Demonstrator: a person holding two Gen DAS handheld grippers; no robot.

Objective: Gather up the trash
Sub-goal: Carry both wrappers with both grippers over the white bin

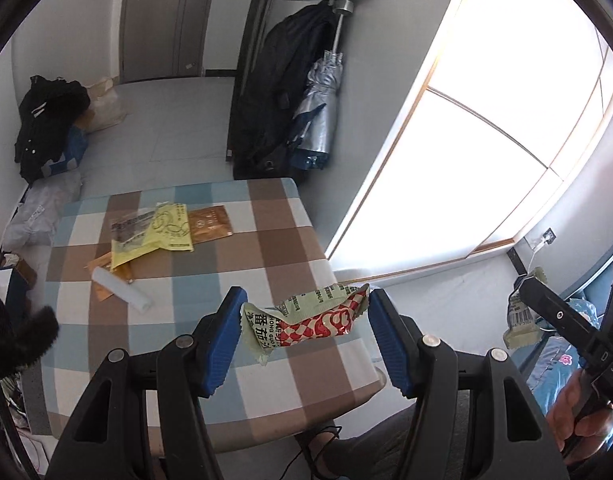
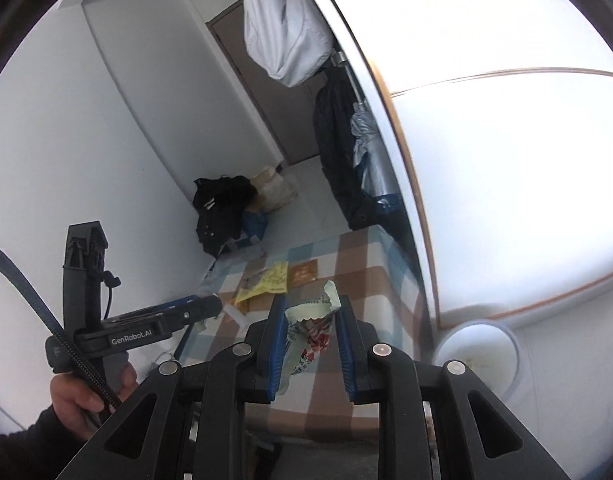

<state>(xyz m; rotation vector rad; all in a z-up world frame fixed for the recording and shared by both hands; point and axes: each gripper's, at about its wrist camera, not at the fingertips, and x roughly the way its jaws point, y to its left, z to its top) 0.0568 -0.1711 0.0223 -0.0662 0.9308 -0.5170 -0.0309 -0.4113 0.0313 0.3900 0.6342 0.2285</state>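
My left gripper (image 1: 306, 314) is shut on a green wrapper with a red-and-white check (image 1: 310, 316). The wrapper spans the gap between the blue pads and hangs above the checked tablecloth (image 1: 242, 264). My right gripper (image 2: 312, 324) is shut on a crumpled green and red-white wrapper (image 2: 312, 314); that wrapper (image 1: 520, 316) also shows at the right edge of the left wrist view. On the cloth lie a yellow wrapper (image 1: 158, 232), a clear printed wrapper (image 1: 128, 230), an orange packet (image 1: 210, 224) and a white tube (image 1: 120, 290).
A white round bin (image 2: 476, 322) stands low on the right beneath the bright window (image 1: 486, 140). Dark clothes (image 1: 46, 124) and bags lie on the floor beyond the table. A black coat (image 1: 266, 100) and a folded umbrella (image 1: 318, 116) hang by the wall.
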